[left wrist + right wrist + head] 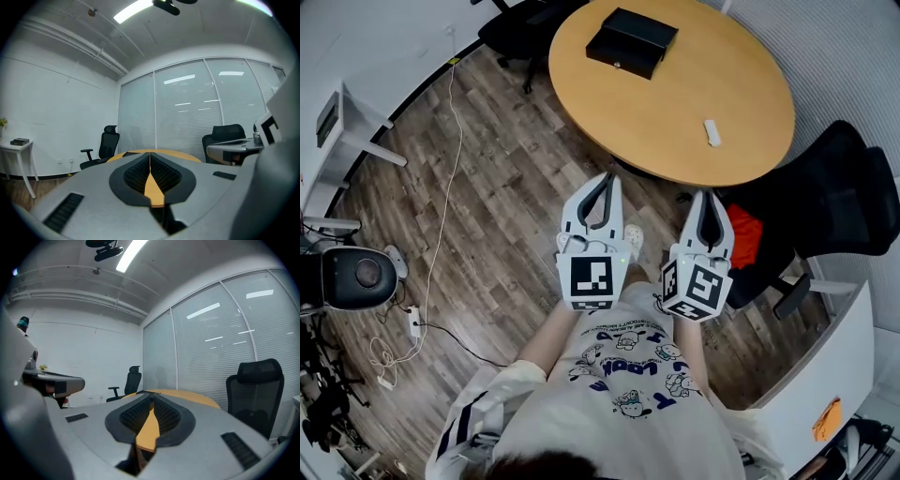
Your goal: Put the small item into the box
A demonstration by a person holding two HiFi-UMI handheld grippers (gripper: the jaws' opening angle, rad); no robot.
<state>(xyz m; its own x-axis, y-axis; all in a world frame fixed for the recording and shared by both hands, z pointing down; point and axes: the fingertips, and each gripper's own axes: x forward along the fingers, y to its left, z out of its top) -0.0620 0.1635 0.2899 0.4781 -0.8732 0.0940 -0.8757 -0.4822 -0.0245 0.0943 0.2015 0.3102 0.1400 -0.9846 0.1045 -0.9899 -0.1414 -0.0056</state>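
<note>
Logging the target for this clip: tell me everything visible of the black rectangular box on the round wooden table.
The black rectangular box looks matte and flat, seemingly in two stacked layers, offset. Whether it is open cannot be told. It lies skewed on the far left part of the round wooden table, near its edge, touching only the tabletop.

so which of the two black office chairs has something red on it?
The black chair right of the round wooden table, beside the right gripper: a red thing lies on it. The far-left chair shows none.
</note>
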